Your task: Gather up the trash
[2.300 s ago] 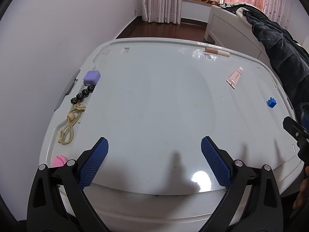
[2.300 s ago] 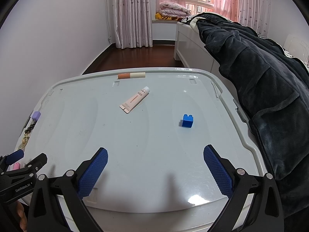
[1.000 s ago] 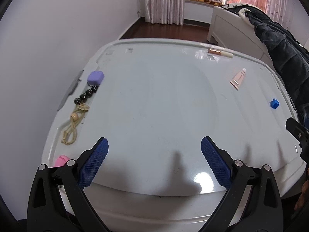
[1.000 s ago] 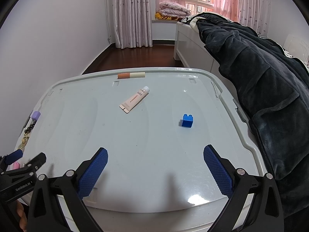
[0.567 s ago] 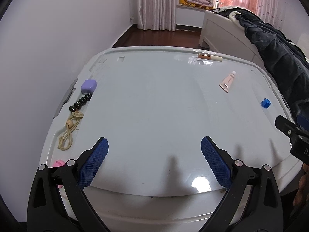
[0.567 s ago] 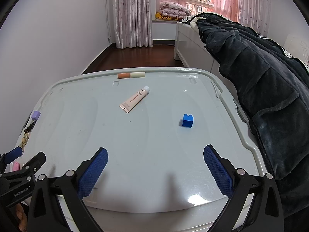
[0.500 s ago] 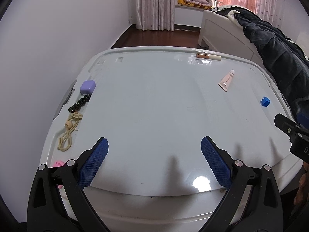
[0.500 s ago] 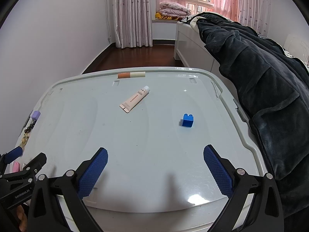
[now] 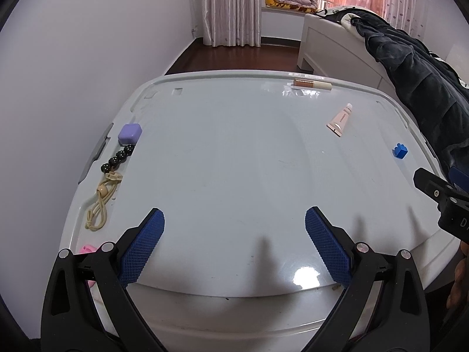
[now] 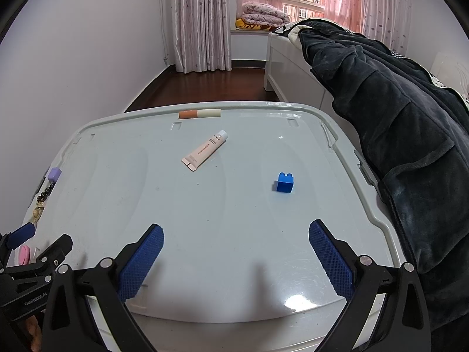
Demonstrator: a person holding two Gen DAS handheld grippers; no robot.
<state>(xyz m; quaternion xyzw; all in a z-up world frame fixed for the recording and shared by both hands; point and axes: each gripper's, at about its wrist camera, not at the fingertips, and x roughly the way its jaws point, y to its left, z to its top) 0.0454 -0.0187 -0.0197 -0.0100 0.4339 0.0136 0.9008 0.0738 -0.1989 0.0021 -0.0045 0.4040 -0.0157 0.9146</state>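
Note:
Small items lie scattered on a pale grey bin lid (image 9: 234, 161) (image 10: 234, 205). A pink tube (image 9: 340, 119) (image 10: 205, 150) and a blue toy brick (image 9: 399, 150) (image 10: 285, 183) rest on its right half. A tan-and-white stick (image 9: 312, 83) (image 10: 200, 113) sits at the far rim. Along the left edge lie a purple case (image 9: 130, 133) (image 10: 54, 173), black beads (image 9: 117, 158), a beige cord (image 9: 101, 205) and a pink object (image 9: 88, 249). My left gripper (image 9: 233, 234) is open above the near edge. My right gripper (image 10: 236, 248) is open too, nothing between its fingers.
A white wall runs close along the lid's left side. A dark fleece blanket (image 10: 395, 135) drapes over a white bed (image 10: 288, 67) right beside the lid's right edge. Dark wood floor (image 10: 211, 85) and curtains (image 10: 202, 20) lie beyond the far rim.
The left gripper's view has swung slightly right and pulled back a little; the lid's items sit lower and further left in it. The right gripper has stayed still. Both stay open.

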